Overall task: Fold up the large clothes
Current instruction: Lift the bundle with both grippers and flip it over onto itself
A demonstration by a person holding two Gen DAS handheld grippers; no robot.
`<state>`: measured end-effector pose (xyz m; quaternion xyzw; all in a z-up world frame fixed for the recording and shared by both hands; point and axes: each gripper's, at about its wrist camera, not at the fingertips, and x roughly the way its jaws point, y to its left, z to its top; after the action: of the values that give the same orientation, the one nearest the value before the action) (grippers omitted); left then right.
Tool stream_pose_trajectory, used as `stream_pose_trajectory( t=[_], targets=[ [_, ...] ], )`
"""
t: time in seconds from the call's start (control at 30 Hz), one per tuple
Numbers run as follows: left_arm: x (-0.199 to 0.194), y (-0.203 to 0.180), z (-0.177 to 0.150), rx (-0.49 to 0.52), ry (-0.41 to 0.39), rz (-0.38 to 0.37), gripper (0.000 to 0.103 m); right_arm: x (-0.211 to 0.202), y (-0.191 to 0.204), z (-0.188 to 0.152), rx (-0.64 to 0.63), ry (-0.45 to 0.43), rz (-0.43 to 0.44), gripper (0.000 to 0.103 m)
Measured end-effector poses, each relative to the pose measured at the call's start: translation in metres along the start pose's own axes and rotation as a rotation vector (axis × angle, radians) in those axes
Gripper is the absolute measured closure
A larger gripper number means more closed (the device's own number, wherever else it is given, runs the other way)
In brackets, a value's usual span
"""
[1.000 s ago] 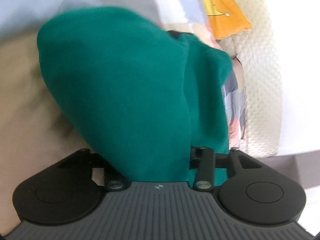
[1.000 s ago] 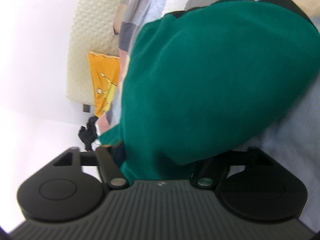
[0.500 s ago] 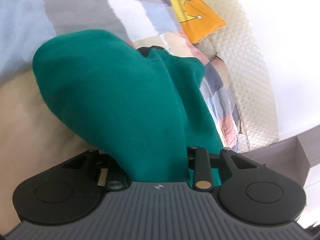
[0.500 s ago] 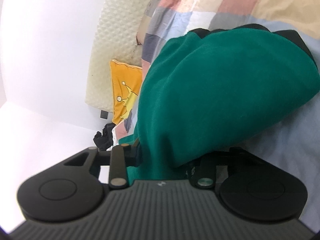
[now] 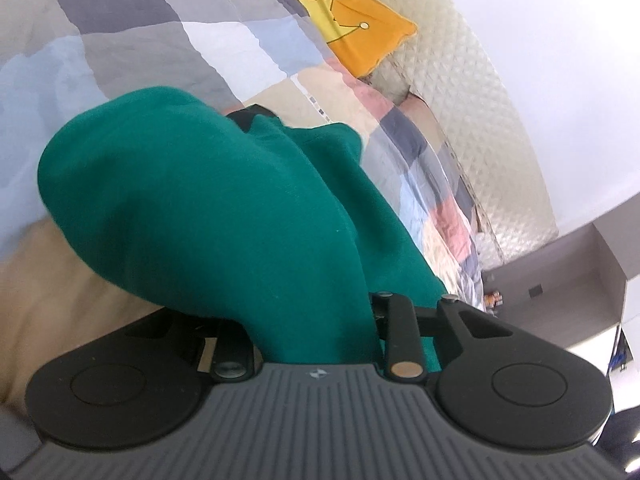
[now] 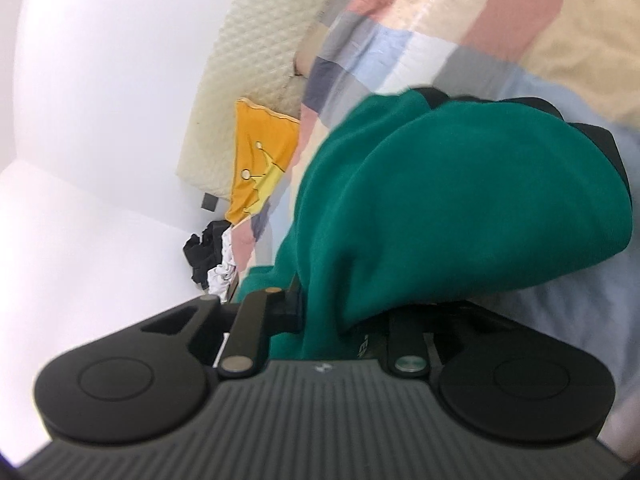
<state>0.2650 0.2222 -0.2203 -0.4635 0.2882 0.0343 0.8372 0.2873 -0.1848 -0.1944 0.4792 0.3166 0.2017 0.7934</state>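
Note:
A dark green garment (image 5: 208,208) is bunched over my left gripper (image 5: 310,320) and hides its fingertips. The cloth runs down between the jaws, which stand narrow and pinch it. In the right wrist view the same green garment (image 6: 460,208) hangs in a rounded bundle over my right gripper (image 6: 340,320). The right gripper's jaws are closing, with a fold of the cloth squeezed between them. A black edge (image 6: 600,140) peeks out at the top of the bundle. Both bundles hang above the patchwork quilt (image 5: 140,44).
The bed has a cream quilted headboard (image 5: 472,92) with an orange crown cushion (image 5: 352,32) against it. A grey shelf unit (image 5: 560,276) stands past the bed's right side. A heap of black and white clothes (image 6: 212,256) lies by the white wall.
Both grippers have risen with the green cloth, so more of the quilt and headboard shows. Both views have rolled somewhat. The right jaws have narrowed on the fold.

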Motion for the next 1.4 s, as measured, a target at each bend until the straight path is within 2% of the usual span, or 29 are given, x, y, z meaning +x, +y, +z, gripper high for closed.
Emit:
stream_pose_trajectory(
  t=[0.3,0.4,0.53,0.7,0.93,1.13,1.4],
  targets=[
    [-0.106,0.003,-0.046,0.027,0.037,-0.029,0.071,-0.07,0.028,-0.022,-0.094,0.036,-0.019,0.086],
    [-0.128,0.011,-0.063,0.022,0.072,-0.034,0.069,-0.092,0.034,-0.032,-0.142,0.039,-0.063,0.086],
    [-0.142,0.023,-0.077,0.028,0.087,-0.028,0.069,-0.106,0.032,-0.037,-0.152,0.034,-0.041,0.086],
    [-0.137,0.024,-0.069,0.009,0.112,-0.032,0.065,-0.095,0.023,-0.033,-0.12,0.038,-0.028,0.086],
    [-0.117,0.004,-0.04,-0.008,0.088,-0.031,0.058,-0.069,0.037,-0.013,-0.098,0.016,0.004,0.086],
    [-0.085,-0.015,-0.01,-0.015,0.083,0.062,0.056,-0.027,0.055,0.01,-0.135,0.011,-0.018,0.087],
    [-0.027,-0.024,0.025,-0.032,0.1,0.12,0.051,0.03,0.056,0.032,-0.131,0.01,-0.078,0.087]
  ],
)
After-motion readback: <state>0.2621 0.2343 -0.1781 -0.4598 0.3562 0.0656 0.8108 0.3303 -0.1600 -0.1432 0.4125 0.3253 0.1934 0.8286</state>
